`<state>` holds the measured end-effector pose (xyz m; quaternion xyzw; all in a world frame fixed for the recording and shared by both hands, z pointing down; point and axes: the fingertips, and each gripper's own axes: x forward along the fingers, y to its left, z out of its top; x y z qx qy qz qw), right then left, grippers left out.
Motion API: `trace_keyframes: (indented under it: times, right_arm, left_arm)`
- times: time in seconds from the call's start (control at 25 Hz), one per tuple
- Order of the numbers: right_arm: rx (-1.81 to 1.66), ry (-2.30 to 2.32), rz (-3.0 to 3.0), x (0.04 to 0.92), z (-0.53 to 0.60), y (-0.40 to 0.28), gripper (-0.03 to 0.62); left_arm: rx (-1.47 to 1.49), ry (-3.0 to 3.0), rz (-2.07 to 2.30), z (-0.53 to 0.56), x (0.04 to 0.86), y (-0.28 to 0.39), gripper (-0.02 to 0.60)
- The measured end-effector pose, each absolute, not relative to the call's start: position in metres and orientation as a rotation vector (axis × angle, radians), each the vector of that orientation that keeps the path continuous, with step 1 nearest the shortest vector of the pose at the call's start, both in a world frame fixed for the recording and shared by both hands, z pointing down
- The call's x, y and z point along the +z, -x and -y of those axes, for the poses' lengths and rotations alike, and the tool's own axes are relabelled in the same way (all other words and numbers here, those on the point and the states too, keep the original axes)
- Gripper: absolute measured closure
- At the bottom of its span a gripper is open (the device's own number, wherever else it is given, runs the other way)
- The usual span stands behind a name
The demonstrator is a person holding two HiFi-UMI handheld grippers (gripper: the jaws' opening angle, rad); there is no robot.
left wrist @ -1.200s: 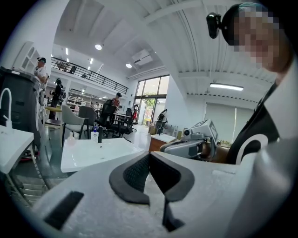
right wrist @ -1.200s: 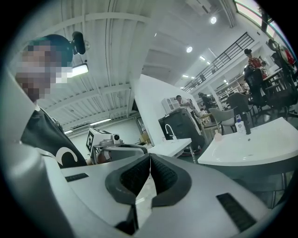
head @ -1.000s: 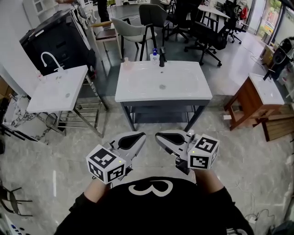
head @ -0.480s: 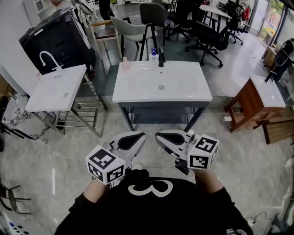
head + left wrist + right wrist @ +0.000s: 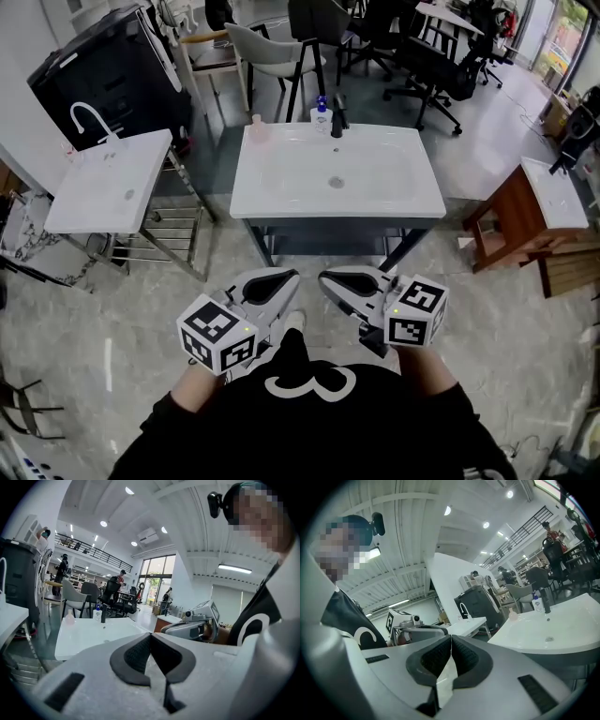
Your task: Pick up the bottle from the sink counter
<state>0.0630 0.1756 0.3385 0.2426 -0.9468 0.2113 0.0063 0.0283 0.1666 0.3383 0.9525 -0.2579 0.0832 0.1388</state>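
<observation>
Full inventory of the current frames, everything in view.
sink counter: 1, white, centre
faucet: 1, black, middle of counter's back edge
bottle: 1, white with blue cap, back edge, just left of faucet
small bottle: 1, pinkish, counter's back left corner
side sink: 1, white, left
cabinet: 1, black, far left
wooden stand: 1, brown, right
chairs: several, grey and black, behind counter
left gripper: 1, grey, shut, empty, bottom centre
right gripper: 1, grey, shut, empty, beside it
</observation>
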Motion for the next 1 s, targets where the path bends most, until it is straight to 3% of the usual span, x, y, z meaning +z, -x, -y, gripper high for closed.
trace_keyframes:
  times: [0.6,1.0]
  right_arm:
    - [0.816,-0.785,2.891,0.37,0.011,-0.025,0.58]
    - [0.781,-0.874,2.864,0.368,0.081,-0.007,0.58]
  left_arm:
    - [0.277,-2.671,0.711,0.025,0.368,0.011,0.567]
    - [0.272,-2.693,0.672,0.096,0.365,0.032,0.566]
